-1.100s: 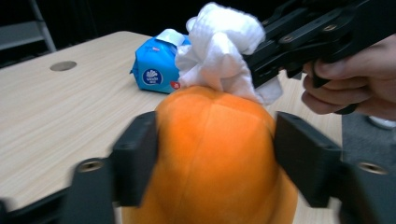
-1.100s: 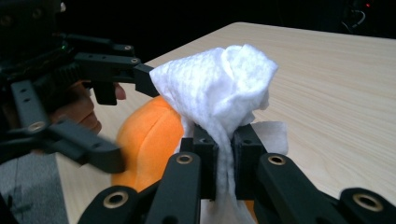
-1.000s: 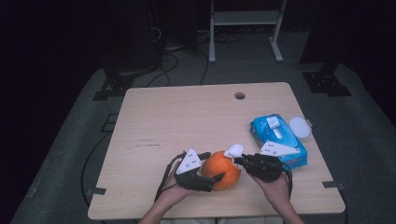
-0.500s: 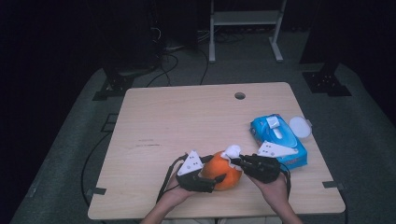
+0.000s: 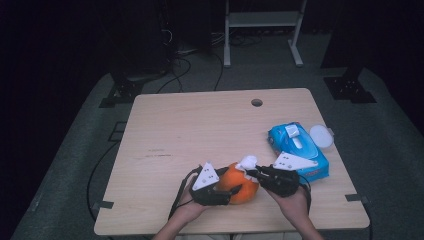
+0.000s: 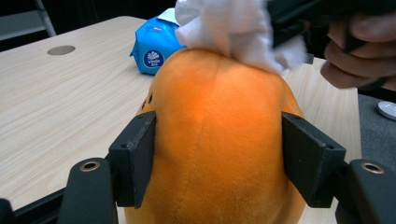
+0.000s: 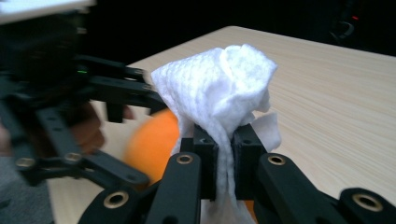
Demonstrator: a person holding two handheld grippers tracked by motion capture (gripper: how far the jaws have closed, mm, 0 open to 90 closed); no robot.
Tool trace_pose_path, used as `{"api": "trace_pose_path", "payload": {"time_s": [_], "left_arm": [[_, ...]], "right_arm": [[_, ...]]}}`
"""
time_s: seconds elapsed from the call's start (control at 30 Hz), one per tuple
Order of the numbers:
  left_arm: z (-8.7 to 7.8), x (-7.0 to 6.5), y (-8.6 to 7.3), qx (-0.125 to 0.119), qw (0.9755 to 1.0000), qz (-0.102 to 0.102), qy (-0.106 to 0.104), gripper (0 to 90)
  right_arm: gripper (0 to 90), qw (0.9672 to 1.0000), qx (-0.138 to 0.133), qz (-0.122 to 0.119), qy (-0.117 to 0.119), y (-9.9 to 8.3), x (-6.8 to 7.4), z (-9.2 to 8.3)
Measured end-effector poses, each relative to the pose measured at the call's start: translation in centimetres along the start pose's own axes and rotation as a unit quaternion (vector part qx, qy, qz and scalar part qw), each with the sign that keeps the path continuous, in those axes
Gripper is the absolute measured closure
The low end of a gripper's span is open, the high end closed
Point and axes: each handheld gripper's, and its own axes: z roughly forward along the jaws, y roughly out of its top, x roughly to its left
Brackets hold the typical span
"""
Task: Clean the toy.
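Observation:
An orange plush toy (image 5: 239, 184) (image 6: 219, 140) sits near the table's front edge. My left gripper (image 5: 227, 192) (image 6: 219, 163) has it between its jaws, which have just been closing; both pads (image 6: 135, 163) now press into its sides. My right gripper (image 5: 252, 172) (image 7: 224, 158) is shut on a crumpled white wipe (image 5: 247, 162) (image 7: 224, 88). It holds the wipe against the top of the plush, where the wipe (image 6: 233, 32) rests on the orange fabric. The plush (image 7: 154, 144) shows behind the right jaws.
A blue pack of wipes (image 5: 297, 145) (image 6: 156, 44) lies at the right of the wooden table (image 5: 200, 125), with a round white lid (image 5: 321, 136) beside it. A cable hole (image 5: 257, 102) is near the far edge. A metal stand and cables are on the floor beyond.
Both hands stay at the front edge. The left jaws look drawn in closer around the orange plush. The wipe remains on top of it.

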Motion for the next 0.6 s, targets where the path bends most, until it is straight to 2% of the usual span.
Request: {"api": "trace_pose_path", "payload": {"time_s": [0.07,0.13,0.23,0.3,0.37,0.5,0.6], "left_arm": [[0.0,0.1,0.0,-0.002,1.0000,-0.002,0.000,32.4],[0.1,0.0,0.0,-0.002,1.0000,-0.005,0.003,32.2],[0.2,0.0,0.0,-0.002,1.0000,-0.007,0.002,32.1],[0.2,-0.1,0.0,0.001,1.0000,-0.005,-0.007,32.1],[0.1,-0.2,0.0,0.003,0.9998,0.000,-0.018,31.9],[0.1,-0.4,0.0,-0.002,0.9990,0.012,-0.043,29.2],[0.1,0.1,0.2,-0.005,0.9992,0.006,-0.040,22.3]], "right_arm": [[82.4,1.0000,0.002,0.005,-0.007,-0.3,-0.4,-0.3],[82.4,1.0000,0.001,0.003,-0.001,-0.2,0.0,-0.3],[82.3,0.9995,-0.001,-0.014,0.029,0.1,1.6,0.3],[82.4,0.9989,0.002,-0.024,0.039,0.3,2.0,0.6],[82.5,0.9991,0.002,-0.022,0.036,0.3,1.8,0.6],[82.5,0.9998,-0.003,0.004,0.018,0.0,0.0,0.0],[82.5,0.9999,-0.002,0.009,0.011,-0.4,-0.6,-0.2]]}}
